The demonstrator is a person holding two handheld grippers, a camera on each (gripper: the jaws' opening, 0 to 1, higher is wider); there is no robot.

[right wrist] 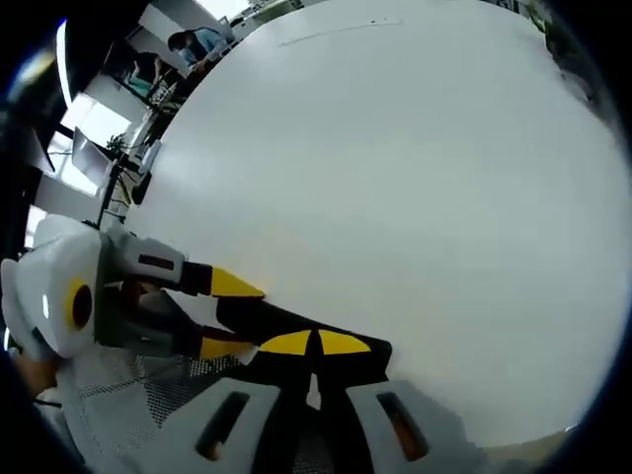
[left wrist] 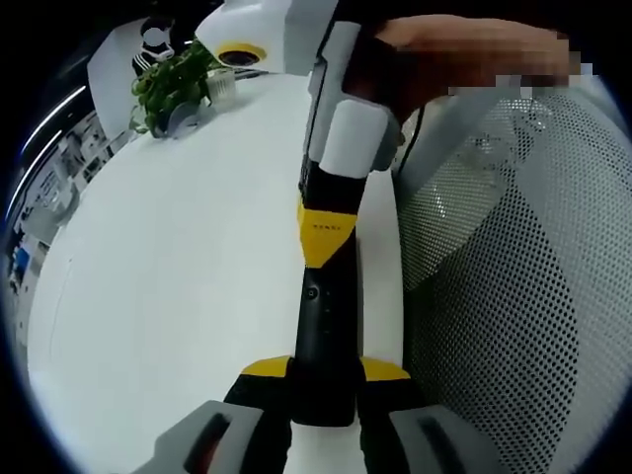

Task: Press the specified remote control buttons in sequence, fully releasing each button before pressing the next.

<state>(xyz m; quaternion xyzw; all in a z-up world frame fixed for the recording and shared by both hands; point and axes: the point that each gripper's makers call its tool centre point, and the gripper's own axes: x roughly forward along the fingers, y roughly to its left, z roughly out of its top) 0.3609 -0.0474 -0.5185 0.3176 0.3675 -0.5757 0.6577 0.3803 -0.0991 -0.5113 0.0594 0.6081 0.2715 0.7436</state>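
Observation:
A long black remote control (left wrist: pixel 322 326) is held lengthwise between the yellow-tipped jaws of my left gripper (left wrist: pixel 326 380), above the white table (left wrist: pixel 178 276). My right gripper (left wrist: pixel 324 229) comes down from the top of the left gripper view, its yellow tips together and resting on the remote's far end. In the right gripper view, my right gripper (right wrist: pixel 316 343) stands shut with its tips against the remote (right wrist: pixel 259 316). There my left gripper (right wrist: pixel 225 314) reaches in from the left and clamps the remote. The buttons are hidden from me.
A potted green plant (left wrist: pixel 173 84) stands at the table's far corner. A grey mesh chair back (left wrist: pixel 513 257) is close on the right, also seen low in the right gripper view (right wrist: pixel 128 395). A hand (left wrist: pixel 454 49) holds the right gripper. People sit at desks (right wrist: pixel 193 44) far off.

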